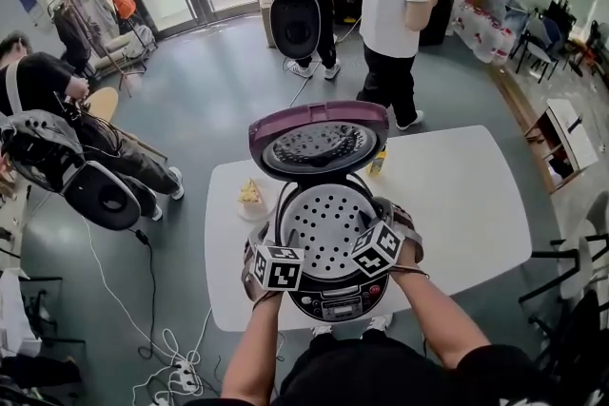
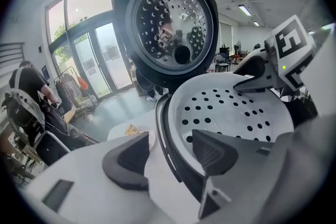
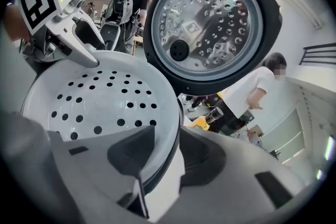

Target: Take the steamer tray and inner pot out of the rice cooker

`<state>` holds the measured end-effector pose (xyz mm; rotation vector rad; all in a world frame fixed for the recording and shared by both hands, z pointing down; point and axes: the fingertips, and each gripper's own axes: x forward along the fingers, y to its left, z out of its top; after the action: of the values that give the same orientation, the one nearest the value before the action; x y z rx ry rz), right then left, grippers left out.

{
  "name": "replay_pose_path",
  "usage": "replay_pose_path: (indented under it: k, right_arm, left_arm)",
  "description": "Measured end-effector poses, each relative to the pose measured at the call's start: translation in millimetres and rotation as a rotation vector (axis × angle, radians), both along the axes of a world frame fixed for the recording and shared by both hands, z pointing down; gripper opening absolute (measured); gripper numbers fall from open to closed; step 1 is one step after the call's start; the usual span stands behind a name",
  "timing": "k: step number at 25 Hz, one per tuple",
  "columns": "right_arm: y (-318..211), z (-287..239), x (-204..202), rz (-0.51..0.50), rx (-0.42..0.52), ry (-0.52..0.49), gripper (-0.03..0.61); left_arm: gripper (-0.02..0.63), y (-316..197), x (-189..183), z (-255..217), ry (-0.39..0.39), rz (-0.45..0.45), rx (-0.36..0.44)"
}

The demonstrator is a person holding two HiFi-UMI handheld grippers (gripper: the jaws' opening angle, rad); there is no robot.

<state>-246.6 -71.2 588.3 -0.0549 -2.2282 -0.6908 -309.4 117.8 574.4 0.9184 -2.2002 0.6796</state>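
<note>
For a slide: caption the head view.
Left gripper and right gripper straddle the rim of the steamer tray in the open rice cooker on a table.

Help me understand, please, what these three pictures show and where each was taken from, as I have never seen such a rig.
No robot here: a person holds a two-jaw hand-held gripper in each hand. The head view looks down from a camera on their head. The other two views come from cameras riding on each gripper, looking along its jaws. On the white table stands a rice cooker with its lid up, and the perforated steamer tray sits in it. A small dish of food lies beside it. The left hand-held gripper straddles the tray's rim with a gap showing at one pad; the right hand-held gripper looks pinched on the opposite rim. Nothing is lifted yet.
</note>
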Motion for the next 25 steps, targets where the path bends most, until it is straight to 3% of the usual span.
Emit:
replay_pose_path:
  k: [3,15,25]
  right_arm:
    - [1,-6,0,-0.005,-0.002,-0.01,0.133]
    - [6,-57,-2,-0.017,0.019,-0.129,0.127]
    - [15,-100,6,0.004,0.033,-0.22,0.124]
  left_arm:
    - [0.256,-1,1,-6,-0.012,0.011,0.011]
    - [0.104,-6,5,-44,-0.122,0.031,0.047]
    - [0.092,2,7,-93,-0.191,0.05,0.114]
